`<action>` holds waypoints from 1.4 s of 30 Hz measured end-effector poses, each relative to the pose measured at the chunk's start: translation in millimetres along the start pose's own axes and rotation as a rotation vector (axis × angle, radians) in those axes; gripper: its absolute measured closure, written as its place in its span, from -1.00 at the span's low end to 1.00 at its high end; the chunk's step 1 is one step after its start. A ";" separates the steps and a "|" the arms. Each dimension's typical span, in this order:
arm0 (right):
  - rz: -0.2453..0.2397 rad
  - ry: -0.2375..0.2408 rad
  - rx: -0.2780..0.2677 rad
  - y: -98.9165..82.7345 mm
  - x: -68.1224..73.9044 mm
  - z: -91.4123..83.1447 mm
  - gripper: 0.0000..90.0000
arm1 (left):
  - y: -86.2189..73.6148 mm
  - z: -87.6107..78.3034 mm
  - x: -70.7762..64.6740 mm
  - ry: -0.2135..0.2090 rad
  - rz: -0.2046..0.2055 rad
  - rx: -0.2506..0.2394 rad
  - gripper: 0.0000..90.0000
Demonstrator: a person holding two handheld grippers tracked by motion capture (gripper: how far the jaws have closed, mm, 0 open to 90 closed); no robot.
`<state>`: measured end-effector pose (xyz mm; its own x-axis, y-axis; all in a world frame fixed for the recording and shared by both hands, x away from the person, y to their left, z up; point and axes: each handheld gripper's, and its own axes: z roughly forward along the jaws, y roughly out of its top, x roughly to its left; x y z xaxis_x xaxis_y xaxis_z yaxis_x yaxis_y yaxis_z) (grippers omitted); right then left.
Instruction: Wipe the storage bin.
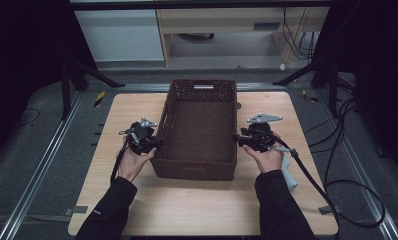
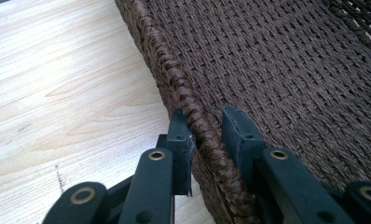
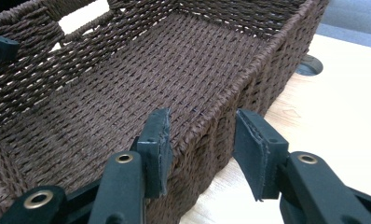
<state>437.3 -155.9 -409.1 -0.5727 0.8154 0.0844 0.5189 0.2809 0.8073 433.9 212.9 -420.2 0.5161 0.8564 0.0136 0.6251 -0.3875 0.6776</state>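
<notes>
The left gripper (image 1: 154,144) is clenched on the left rim of the brown woven basket (image 1: 197,131), which its own view shows pinched between the pads. The right gripper (image 1: 235,137) straddles the right rim with both pads clear of it, not gripping. The basket sits mid-table (image 1: 197,200); the high view adds a pale object (image 1: 288,172) by the right hand.

Both forearms, in dark sleeves, come in from the bottom of the high view and angle slightly inward. The left hand (image 1: 132,162) holds the left gripper (image 2: 207,133) with its jaws drawn close, pinched on a woven rim. The right hand (image 1: 268,156) holds the right gripper (image 3: 202,147) level, its jaws standing apart with a gap at each pad.
</notes>
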 end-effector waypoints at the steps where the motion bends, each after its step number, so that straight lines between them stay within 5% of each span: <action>1: 0.004 0.004 0.002 -0.2 -0.1 1.9 0.26 | 0.1 0.0 -0.6 0.006 0.006 -0.001 0.62; 19: 0.030 -0.005 0.010 -0.7 4.2 10.4 0.43 | -1.8 -0.9 -0.7 0.014 -0.009 -0.019 0.56; 32: 0.032 -0.028 0.021 -9.0 20.1 -1.7 0.41 | -6.4 -26.5 -1.3 0.019 0.011 -0.041 0.10; 42: 0.025 -0.017 0.030 -11.8 27.5 -8.0 0.36 | -21.3 -32.1 -1.8 -0.043 -0.058 -0.026 0.51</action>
<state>410.4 -140.8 -411.6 -0.5484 0.8309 0.0939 0.5518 0.2751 0.7873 400.8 230.6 -411.1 0.5046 0.8614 -0.0573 0.6396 -0.3284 0.6951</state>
